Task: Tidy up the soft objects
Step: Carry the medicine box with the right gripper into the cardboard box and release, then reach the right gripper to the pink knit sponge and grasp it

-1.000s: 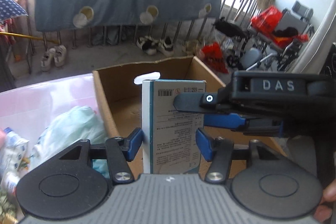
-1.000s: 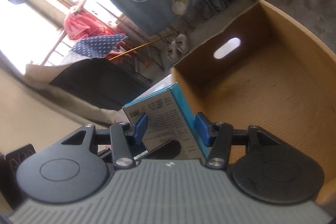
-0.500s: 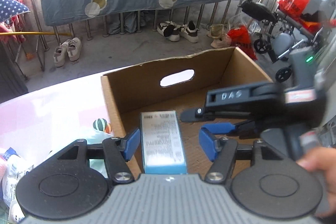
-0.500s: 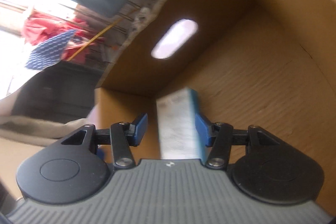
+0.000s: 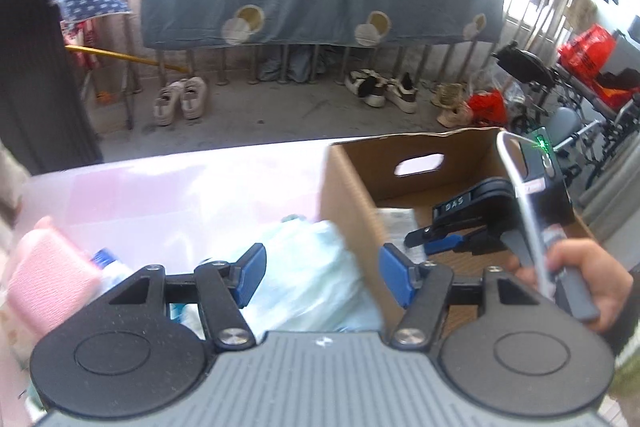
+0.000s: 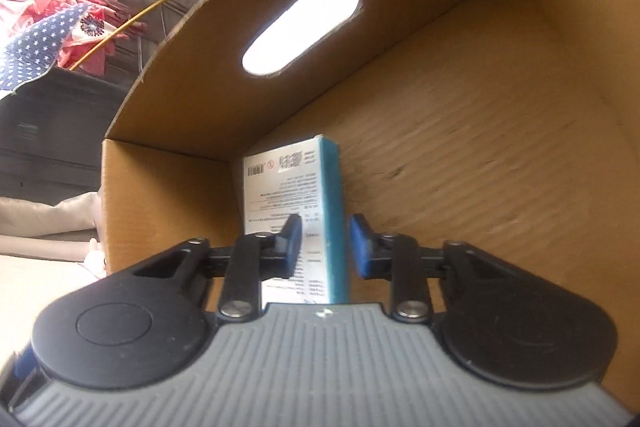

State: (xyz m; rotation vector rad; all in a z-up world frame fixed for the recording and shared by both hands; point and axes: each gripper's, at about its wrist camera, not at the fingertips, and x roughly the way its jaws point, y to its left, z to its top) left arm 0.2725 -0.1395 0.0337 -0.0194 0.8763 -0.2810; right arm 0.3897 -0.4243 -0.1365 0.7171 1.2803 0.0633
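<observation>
- A pink spongy pad lies near the left edge of the bench, which wears a pale pink cover.
- The left tool hovers over the bench with its jaws about half open and nothing gripped.
- A pale green soft bundle lies on the bench under that gap, right against the left wall of the cardboard box.
- The cardboard box stands toward the bench's right edge, open at the top, with an oval handle slot in its far wall.
- The right tool reaches down into the box. Its jaws have just been closing and now stand a narrow gap apart.
- A teal-and-white carton lies on the box floor by the far left corner. It shows through that gap, and the right pad stands clear of it.
- A hand grips the right tool's handle.
</observation>
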